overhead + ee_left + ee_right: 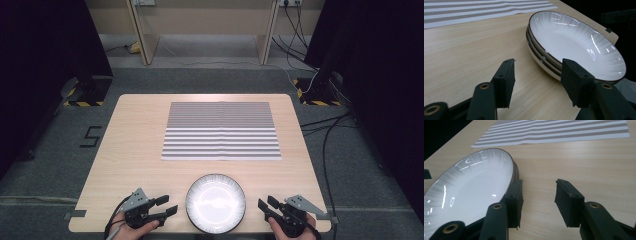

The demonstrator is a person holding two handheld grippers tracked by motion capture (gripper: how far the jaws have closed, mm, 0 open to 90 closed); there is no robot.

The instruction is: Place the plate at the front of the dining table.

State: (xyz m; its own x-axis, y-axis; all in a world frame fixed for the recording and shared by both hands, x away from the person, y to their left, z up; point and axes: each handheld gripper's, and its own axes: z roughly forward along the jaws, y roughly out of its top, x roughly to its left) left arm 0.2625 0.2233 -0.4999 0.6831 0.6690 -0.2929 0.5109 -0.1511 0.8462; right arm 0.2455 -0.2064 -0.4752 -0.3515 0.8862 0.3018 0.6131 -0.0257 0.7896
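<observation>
**Two grippers flank a stack of plates at the near edge of the table**

From above, the stack of plates (215,203) sits at the near edge of the wooden table (130,145), midway between the person's hands. The left gripper (168,205) rests just left of the stack, jaws pointing right toward it and standing apart with nothing between them. The right gripper (264,204) mirrors it on the right side, jaws pointing left at the stack, also parted and empty. Neither touches the rim. Farther off, in the middle of the table, lies a striped placemat (221,131), well apart from the plates.

Looking along the left gripper (537,72), its two black jaws stand wide over bare wood. The stack of plates (574,40) lies just beyond and to the right; three dark-rimmed white plates can be counted at the edge. The right-hand jaw overlaps the stack's near rim in the picture, but whether it touches I cannot tell. The striped placemat (474,10) shows at the far left.

Looking along the right gripper (539,197), the jaws are open, with only table between them. The stack of plates (471,192) lies to the left, its rim beside the left-hand jaw. The striped placemat (554,131) lies at the far end.
</observation>
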